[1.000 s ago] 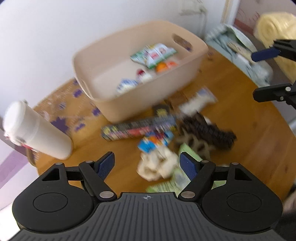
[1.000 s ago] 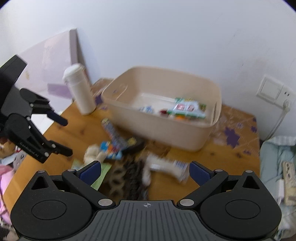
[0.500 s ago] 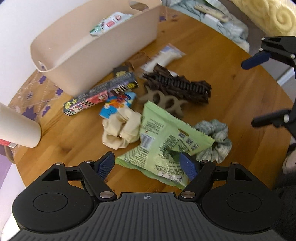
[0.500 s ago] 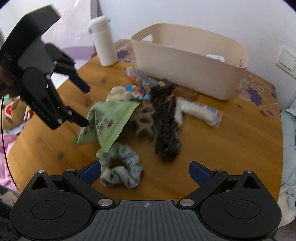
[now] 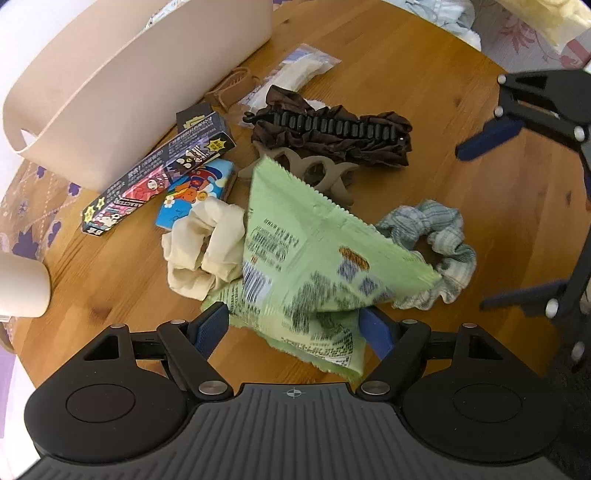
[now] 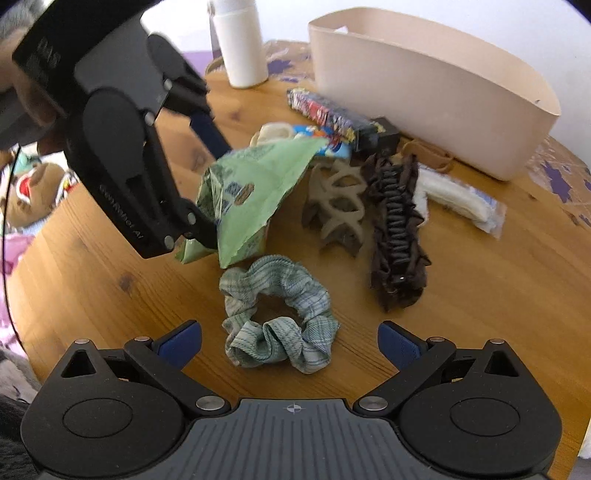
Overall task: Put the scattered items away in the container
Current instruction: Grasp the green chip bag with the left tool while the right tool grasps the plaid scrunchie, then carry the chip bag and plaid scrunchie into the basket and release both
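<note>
A beige tub [image 5: 122,85] [image 6: 424,88] stands at the back of the round wooden table [image 5: 461,229]. A green snack packet [image 5: 306,258] [image 6: 255,188] lies in front of it, its near end between the fingers of my open left gripper [image 5: 293,326]. A pale green scrunchie [image 6: 279,314] [image 5: 432,251] lies just ahead of my open right gripper [image 6: 290,341], which is empty. Also scattered are a cream scrunchie [image 5: 203,251], a brown ruffled hair clip [image 5: 332,133] [image 6: 395,229], a tan claw clip [image 6: 336,206], a cartoon box [image 5: 159,177], a blue card packet [image 5: 195,192] and a clear bag [image 6: 458,199].
A white bottle [image 6: 240,40] stands left of the tub. A brown cord [image 5: 232,88] lies against the tub wall. Bedding and clothes lie beyond the table's right edge [image 5: 443,14]. The table's near rim is just below both grippers.
Both grippers have dropped from above the tub to just over the table. My left gripper has closed in around the green packet's end; my right has come up to the green scrunchie.
</note>
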`<move>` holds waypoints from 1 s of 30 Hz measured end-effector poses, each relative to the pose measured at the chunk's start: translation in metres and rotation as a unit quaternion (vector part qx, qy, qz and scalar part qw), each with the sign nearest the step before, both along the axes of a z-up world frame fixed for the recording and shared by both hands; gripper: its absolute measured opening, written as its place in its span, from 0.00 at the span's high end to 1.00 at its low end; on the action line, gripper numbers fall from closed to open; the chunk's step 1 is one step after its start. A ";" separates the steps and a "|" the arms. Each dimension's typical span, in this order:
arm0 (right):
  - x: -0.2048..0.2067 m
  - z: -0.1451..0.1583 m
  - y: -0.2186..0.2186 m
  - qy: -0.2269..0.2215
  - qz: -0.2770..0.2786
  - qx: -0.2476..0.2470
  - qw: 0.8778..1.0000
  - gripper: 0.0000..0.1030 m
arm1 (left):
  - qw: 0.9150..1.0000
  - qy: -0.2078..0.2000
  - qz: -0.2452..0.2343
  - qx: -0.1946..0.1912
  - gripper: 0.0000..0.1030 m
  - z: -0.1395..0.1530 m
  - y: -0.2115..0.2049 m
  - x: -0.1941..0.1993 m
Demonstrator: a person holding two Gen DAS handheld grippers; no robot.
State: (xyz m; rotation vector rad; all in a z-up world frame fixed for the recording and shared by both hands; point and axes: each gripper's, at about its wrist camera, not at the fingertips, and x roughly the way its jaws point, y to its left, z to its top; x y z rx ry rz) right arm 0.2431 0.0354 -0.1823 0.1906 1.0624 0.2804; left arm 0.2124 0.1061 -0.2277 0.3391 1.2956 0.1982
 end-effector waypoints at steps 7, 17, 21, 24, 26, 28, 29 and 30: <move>0.013 -0.012 0.008 0.008 0.006 -0.012 1.000 0.03 | 1.000 -0.007 0.000 -0.005 0.14 -0.014 0.003 0.017; 0.010 -0.023 0.000 0.029 0.005 0.005 1.000 0.43 | 1.000 -0.007 -0.008 0.000 0.14 -0.033 0.002 0.038; 0.005 -0.022 -0.007 0.030 -0.003 0.003 1.000 0.63 | 1.000 -0.011 -0.024 -0.006 0.26 -0.031 0.003 0.032; 0.003 -0.022 -0.015 0.036 -0.014 0.006 0.999 0.74 | 1.000 -0.011 -0.019 -0.010 0.29 -0.029 0.003 0.029; 0.001 -0.022 -0.020 0.041 -0.020 0.011 0.999 0.76 | 0.999 -0.013 -0.027 -0.010 0.32 -0.028 0.003 0.026; -0.004 -0.021 -0.024 0.043 -0.022 0.013 0.999 0.77 | 0.999 -0.014 -0.027 -0.013 0.32 -0.027 0.001 0.020; -0.007 -0.021 -0.025 0.041 -0.024 0.014 0.999 0.77 | 0.999 -0.015 -0.028 -0.015 0.32 -0.026 0.000 0.017; -0.009 -0.020 -0.027 0.040 -0.027 0.015 0.999 0.77 | 0.999 -0.015 -0.031 -0.017 0.32 -0.025 -0.001 0.014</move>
